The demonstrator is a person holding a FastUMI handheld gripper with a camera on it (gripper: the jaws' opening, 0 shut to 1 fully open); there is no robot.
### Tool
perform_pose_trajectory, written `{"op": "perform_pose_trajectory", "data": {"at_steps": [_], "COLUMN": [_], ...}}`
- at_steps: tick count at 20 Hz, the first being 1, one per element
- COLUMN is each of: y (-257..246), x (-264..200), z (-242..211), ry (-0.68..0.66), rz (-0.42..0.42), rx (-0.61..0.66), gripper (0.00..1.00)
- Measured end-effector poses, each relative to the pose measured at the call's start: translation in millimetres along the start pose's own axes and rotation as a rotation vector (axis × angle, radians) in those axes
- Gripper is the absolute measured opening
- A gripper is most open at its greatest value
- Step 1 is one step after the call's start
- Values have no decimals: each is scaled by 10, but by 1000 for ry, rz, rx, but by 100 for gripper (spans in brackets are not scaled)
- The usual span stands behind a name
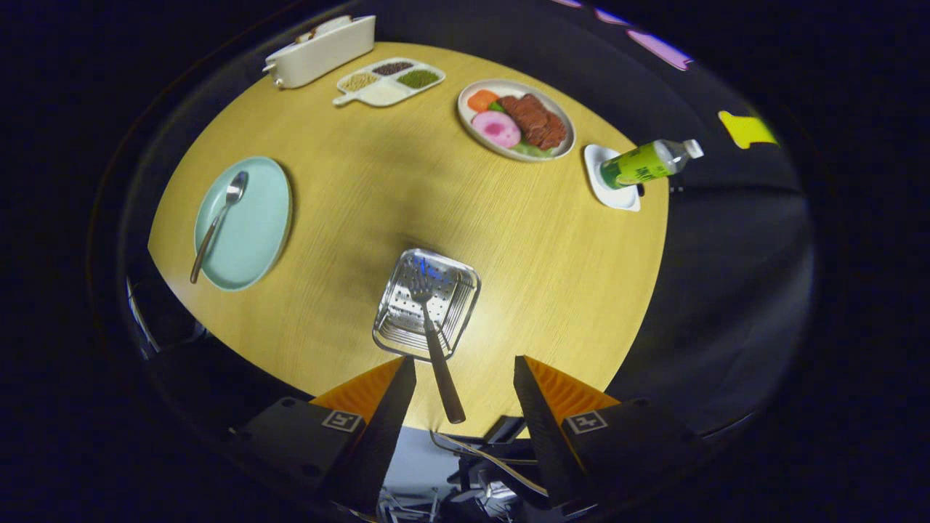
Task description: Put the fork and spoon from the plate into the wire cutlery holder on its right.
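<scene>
A metal cutlery holder (427, 305) stands on the round wooden table (349, 218), just ahead of my fingers. A fork (434, 341) rests in it, tines down inside, its dark handle leaning out toward me between my fingers. My gripper (465, 374) is open above the table's near edge, and neither finger touches the fork. Far off to the left lies a pale green plate (254, 232) with a spoon (218, 221) on it, the bowl pointing away and the handle hanging over the plate's near rim.
Beyond the holder are a plate of food (561, 145), a divided dish of grains (378, 94) and a white box (323, 52). A green bottle (647, 163) stands on a white coaster (597, 190) at the right. Cables hang below the table's near edge.
</scene>
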State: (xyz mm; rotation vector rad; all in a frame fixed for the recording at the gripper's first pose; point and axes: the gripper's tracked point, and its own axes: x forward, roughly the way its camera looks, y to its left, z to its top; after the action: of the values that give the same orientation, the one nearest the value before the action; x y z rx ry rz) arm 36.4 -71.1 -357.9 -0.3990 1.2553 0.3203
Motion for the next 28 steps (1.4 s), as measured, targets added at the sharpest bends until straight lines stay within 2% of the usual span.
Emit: {"op": "perform_pose_trajectory", "data": {"at_steps": [2,5,9,14,20,22,25,26,28], "y": [265,917,1914,2995,3634,3659,3714,3730,3742], "x": [-275,-531,-542,-237,210,380,593,643,746], "z": [191,447,663,791,890,892,880,864,837], "ry": [-114,-213,-245,-218,-159,-133,-92,-74,-51], "rz": [48,178,309,396,426,399,390,386,371], "rx": [68,132,122,96,134,135,152,156,152], "gripper": [87,87,87,85,84,80,81,75,71]}}
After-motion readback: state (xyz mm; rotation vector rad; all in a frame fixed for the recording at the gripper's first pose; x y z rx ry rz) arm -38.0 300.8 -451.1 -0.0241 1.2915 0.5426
